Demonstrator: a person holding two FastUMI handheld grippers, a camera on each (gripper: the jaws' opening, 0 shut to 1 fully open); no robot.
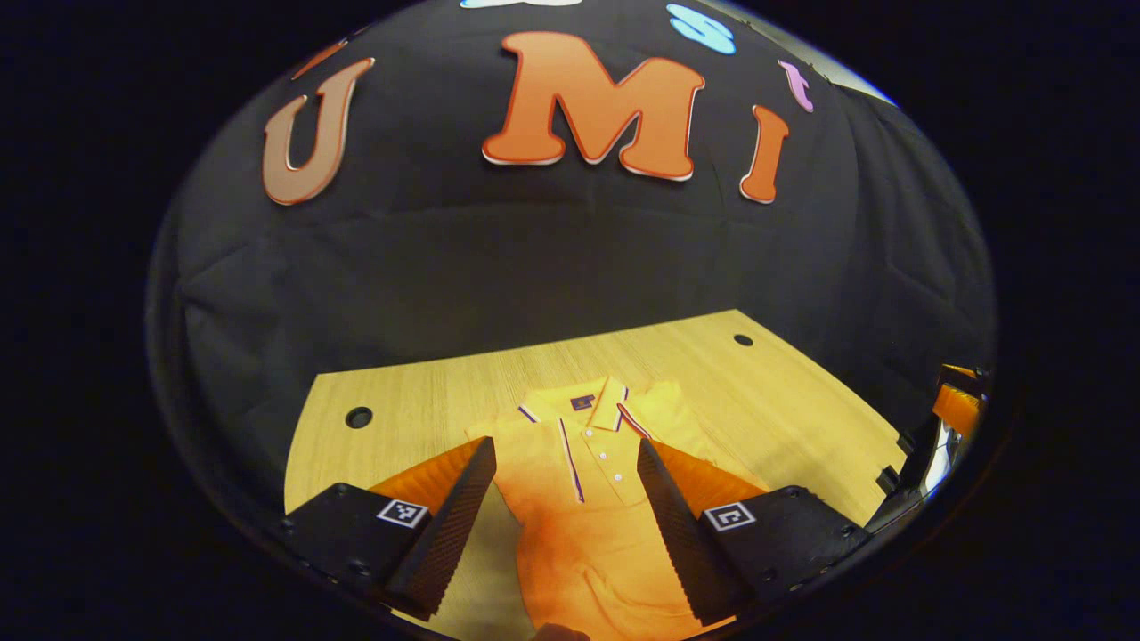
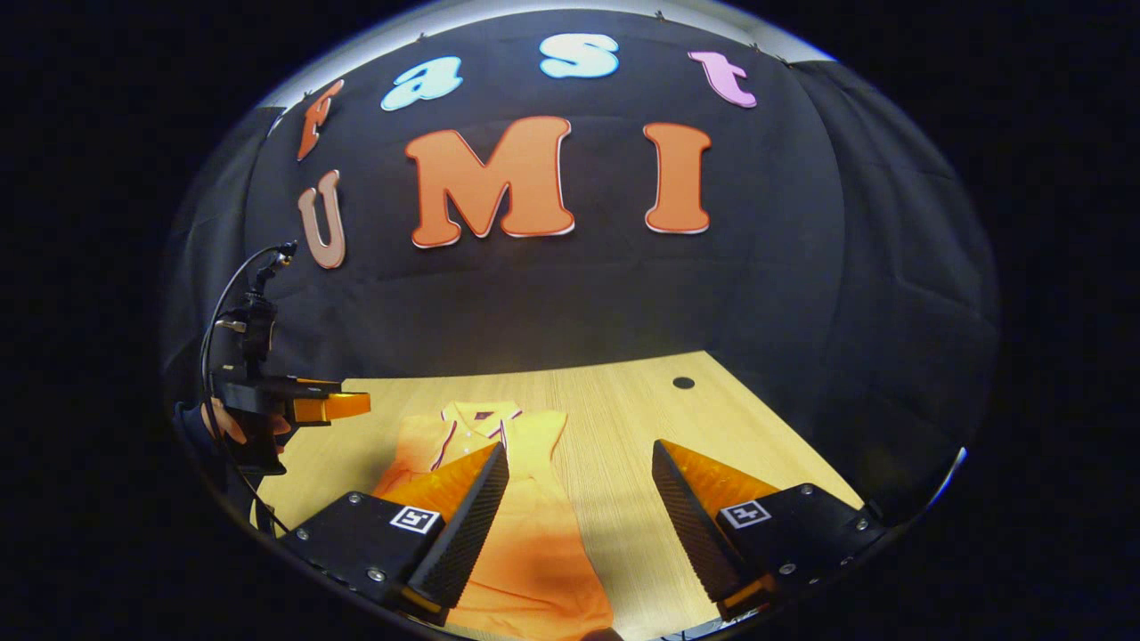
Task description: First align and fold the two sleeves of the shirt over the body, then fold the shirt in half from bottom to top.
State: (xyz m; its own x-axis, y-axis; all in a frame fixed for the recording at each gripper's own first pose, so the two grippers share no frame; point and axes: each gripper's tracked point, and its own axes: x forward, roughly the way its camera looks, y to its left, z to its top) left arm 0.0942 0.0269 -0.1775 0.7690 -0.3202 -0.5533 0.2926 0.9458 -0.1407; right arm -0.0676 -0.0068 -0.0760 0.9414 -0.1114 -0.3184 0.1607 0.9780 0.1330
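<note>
A yellow-orange polo shirt (image 1: 579, 534) lies flat on the wooden table (image 1: 766, 392), collar at the far end. It looks narrow, with its sleeves drawn in over the body. My left gripper (image 1: 563, 452) is open above the shirt's chest and holds nothing. In the right gripper view the shirt (image 2: 534, 534) runs lengthwise left of centre, its lower left part hidden behind one finger. My right gripper (image 2: 579, 452) is open over the shirt's right edge and the bare table (image 2: 623, 401), also holding nothing. The left gripper (image 2: 307, 407) hovers off to the left, held by a hand (image 2: 223, 425).
The table has round cable holes (image 1: 359, 417) (image 1: 743, 339) near its far corners, one of them also in the right gripper view (image 2: 683, 383). Black cloth walls close the booth behind the table. The right gripper (image 1: 957, 405) sits at the far right edge of the left gripper view.
</note>
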